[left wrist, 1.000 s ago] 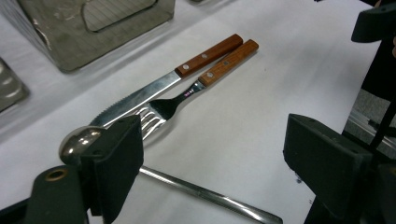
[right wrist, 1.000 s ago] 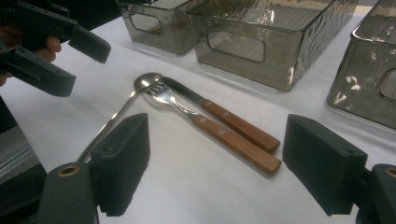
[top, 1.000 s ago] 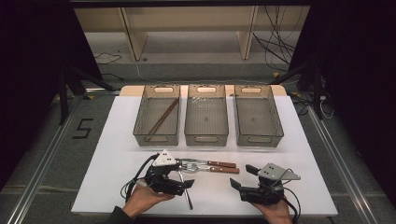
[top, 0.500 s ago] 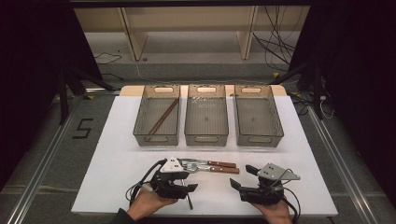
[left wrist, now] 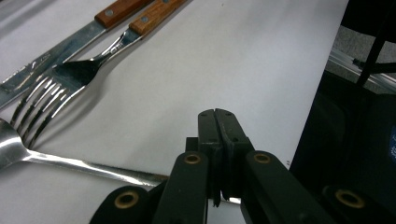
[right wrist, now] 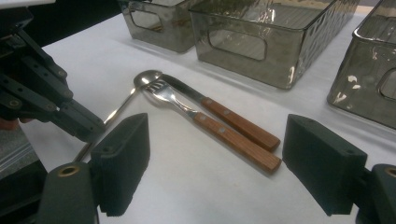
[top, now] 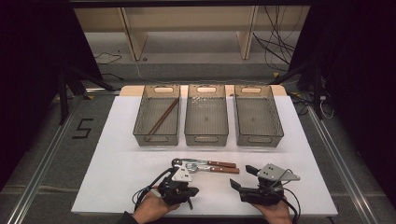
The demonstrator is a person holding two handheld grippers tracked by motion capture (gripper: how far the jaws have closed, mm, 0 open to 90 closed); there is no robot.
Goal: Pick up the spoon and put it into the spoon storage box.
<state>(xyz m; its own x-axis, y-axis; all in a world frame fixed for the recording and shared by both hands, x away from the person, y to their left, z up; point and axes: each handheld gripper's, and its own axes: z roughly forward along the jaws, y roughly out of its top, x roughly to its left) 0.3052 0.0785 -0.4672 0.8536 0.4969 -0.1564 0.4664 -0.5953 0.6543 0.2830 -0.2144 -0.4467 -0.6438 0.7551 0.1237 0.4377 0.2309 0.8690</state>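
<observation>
A spoon (left wrist: 70, 163), a fork (left wrist: 60, 88) and a knife (left wrist: 56, 51) lie side by side on the white table; the fork and knife have wooden handles. My left gripper (left wrist: 217, 116) has just been closing, and its jaws now stand together on the spoon's thin handle, which runs in under them. In the right gripper view the left gripper (right wrist: 88, 130) sits at the handle's end while the spoon bowl (right wrist: 144, 79) rests on the table. My right gripper (right wrist: 215, 168) stays open just right of the cutlery, holding nothing. In the high view both grippers (top: 187, 196) (top: 243, 178) are near the front edge.
Three translucent grey bins stand in a row behind the cutlery: the left bin (top: 156, 138) holds brown chopsticks (top: 163, 115), with the middle bin (top: 206, 139) and the right bin (top: 259, 140) beside it. The table's front edge (top: 210, 213) is close under both hands.
My left gripper has sunk and shifted a little right onto the spoon's handle, and its jaws have gone from wide open to shut. The right gripper has not moved.
</observation>
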